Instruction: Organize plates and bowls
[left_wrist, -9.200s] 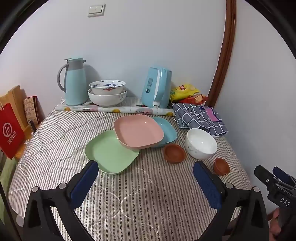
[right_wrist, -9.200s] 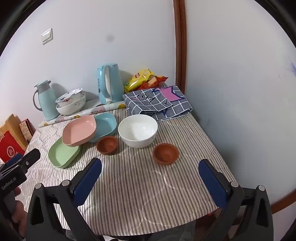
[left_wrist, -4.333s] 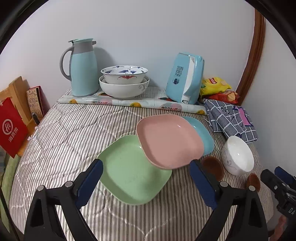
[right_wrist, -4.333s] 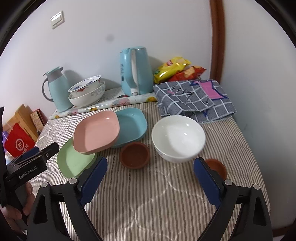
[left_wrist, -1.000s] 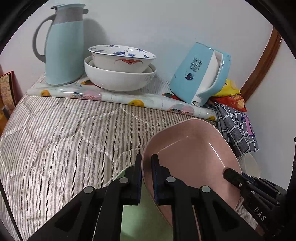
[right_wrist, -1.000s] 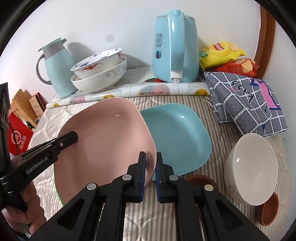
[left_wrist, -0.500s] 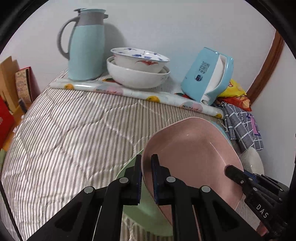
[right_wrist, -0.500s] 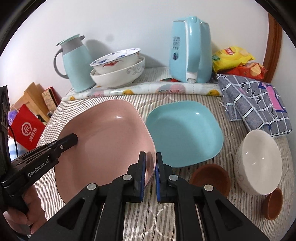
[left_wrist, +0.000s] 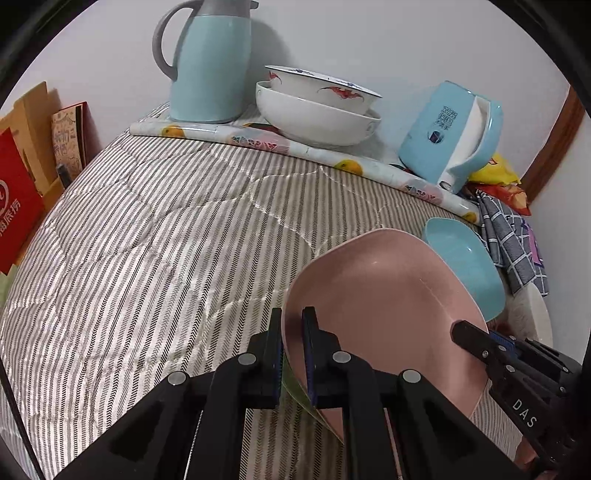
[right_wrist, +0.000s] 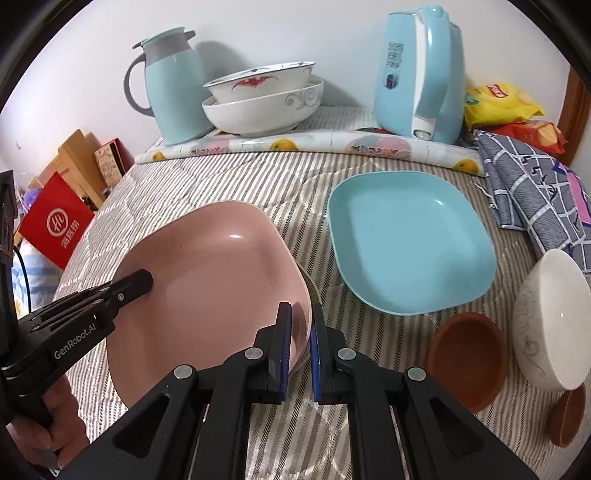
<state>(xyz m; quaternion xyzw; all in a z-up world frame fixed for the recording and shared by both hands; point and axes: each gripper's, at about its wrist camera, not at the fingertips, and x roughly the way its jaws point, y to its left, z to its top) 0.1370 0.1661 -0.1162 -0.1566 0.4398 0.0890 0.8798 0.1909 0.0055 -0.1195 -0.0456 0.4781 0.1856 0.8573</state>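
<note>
Even, soft indoor light; small glare spots gleam on the glossy pink square plastic plate (right_wrist: 207, 280). Fisheye bending curves the edges inside black corners. Focus stays sharp, shadows faint.

Home: striped quilted table cover (right_wrist: 236, 184), thermos jug (right_wrist: 173, 85), kettle (right_wrist: 421, 70).

pink plate (right_wrist: 207, 280) pinched by both grippers — right gripper (right_wrist: 300, 332), left gripper (right_wrist: 142, 282)

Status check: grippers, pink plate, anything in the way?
Left gripper and right gripper shut on pink plate rims. Green plate directly underneath. Blue plate beside, clear.
</note>
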